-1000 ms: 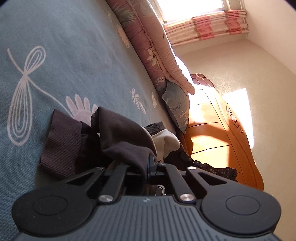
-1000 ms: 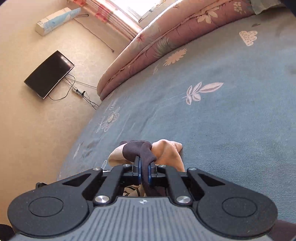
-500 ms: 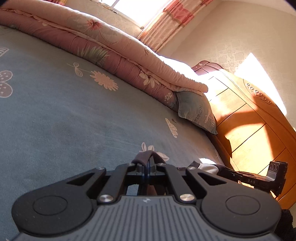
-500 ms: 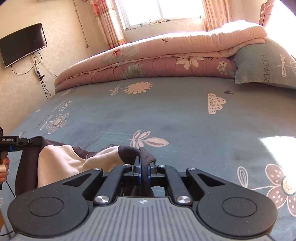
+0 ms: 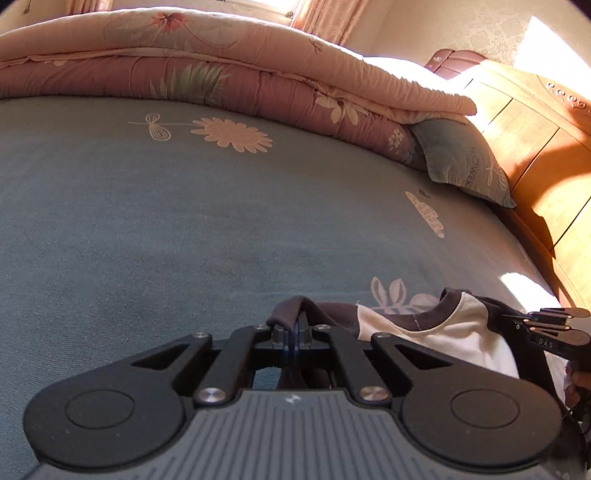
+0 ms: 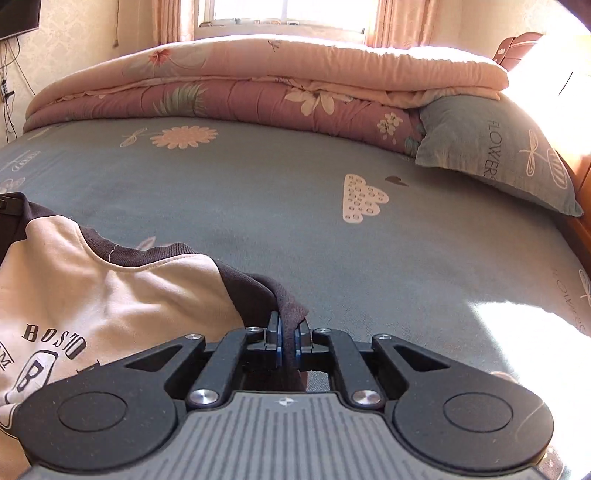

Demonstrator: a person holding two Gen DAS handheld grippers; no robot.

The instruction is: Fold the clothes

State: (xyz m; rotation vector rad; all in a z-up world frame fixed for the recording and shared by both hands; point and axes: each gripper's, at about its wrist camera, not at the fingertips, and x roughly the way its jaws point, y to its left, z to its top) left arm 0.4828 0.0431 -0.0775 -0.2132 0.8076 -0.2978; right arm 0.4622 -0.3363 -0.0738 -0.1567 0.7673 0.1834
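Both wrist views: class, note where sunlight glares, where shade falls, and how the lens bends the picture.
Left wrist view: the sunlit headboard glows orange, the sheet lies in shade, and the bed's edges curve. Right wrist view: the window is washed out, a glare patch falls on the sheet at right, and the sweatshirt print stays sharp.

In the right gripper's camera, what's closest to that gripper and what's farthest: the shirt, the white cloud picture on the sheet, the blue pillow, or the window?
1. Shirt: pinched in the right gripper, spreading left.
2. Cloud picture: mid-bed, a little right.
3. Blue pillow: far right, beside the folded quilt.
4. Window: top, behind the quilt.
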